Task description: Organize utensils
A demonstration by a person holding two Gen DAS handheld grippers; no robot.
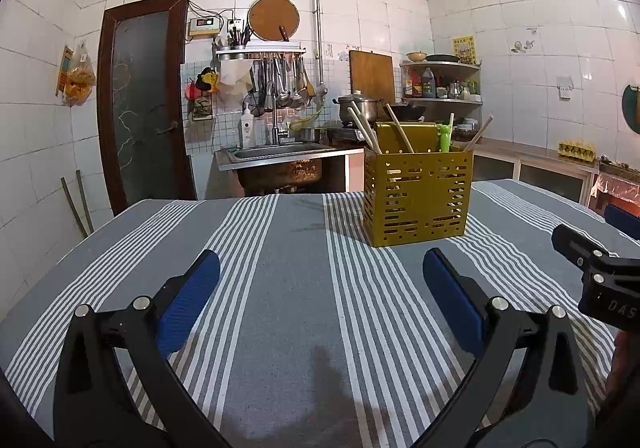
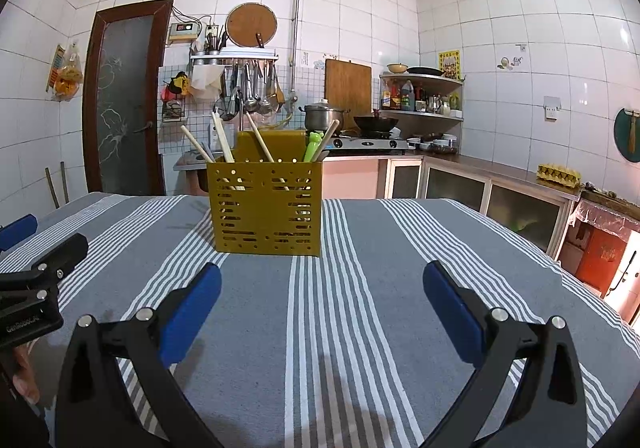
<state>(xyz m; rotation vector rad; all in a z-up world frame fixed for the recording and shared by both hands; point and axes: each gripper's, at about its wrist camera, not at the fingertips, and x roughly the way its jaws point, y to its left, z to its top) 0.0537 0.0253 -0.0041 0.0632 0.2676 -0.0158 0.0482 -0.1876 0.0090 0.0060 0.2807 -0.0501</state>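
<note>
A yellow perforated utensil holder [image 1: 416, 195] stands upright on the striped tablecloth; it also shows in the right wrist view [image 2: 266, 207]. Several wooden chopsticks [image 2: 224, 141] and a green utensil [image 2: 312, 145] stick out of its top. My left gripper [image 1: 322, 298] is open and empty, low over the cloth, with the holder ahead to its right. My right gripper [image 2: 322, 306] is open and empty, with the holder ahead and slightly left. Each gripper's body shows at the edge of the other's view.
The table carries a grey and white striped cloth [image 1: 296, 288]. Behind it are a sink [image 1: 280, 153], a stove with pots [image 2: 360, 127], a corner shelf with bottles [image 2: 420, 95], a dark door [image 1: 144, 103] and low cabinets on the right [image 2: 500, 199].
</note>
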